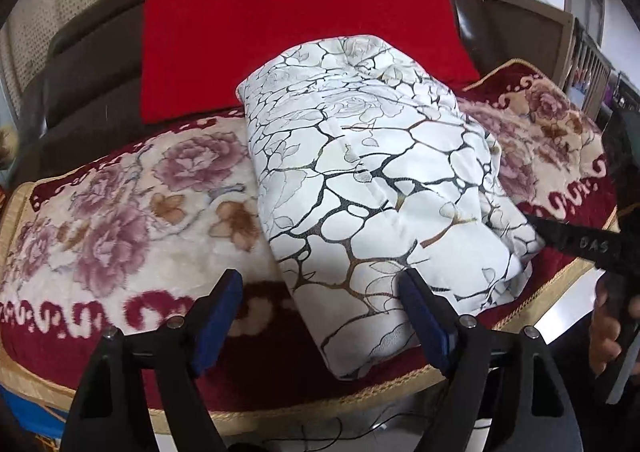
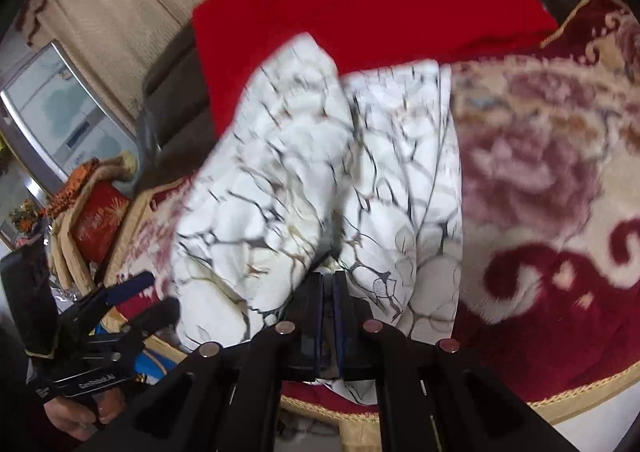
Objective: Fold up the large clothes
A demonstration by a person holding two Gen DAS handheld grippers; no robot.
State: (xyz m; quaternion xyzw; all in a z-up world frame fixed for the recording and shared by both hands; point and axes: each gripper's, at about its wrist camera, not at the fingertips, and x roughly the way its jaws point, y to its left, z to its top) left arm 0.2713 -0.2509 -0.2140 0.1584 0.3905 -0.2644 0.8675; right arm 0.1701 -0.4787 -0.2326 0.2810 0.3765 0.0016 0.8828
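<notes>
White crackle-print garment (image 1: 372, 188) folded on floral blanket (image 1: 120, 204)
Left gripper (image 1: 320, 316) jaws released; right gripper (image 2: 328, 280) jaws clenched on the garment's near edge.

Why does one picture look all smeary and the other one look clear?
In the right wrist view the white garment and floral blanket are streaked by motion blur, while the right gripper stays sharp. In the left wrist view the pattern looks crisp; only the fisheye bends the edges.
</notes>
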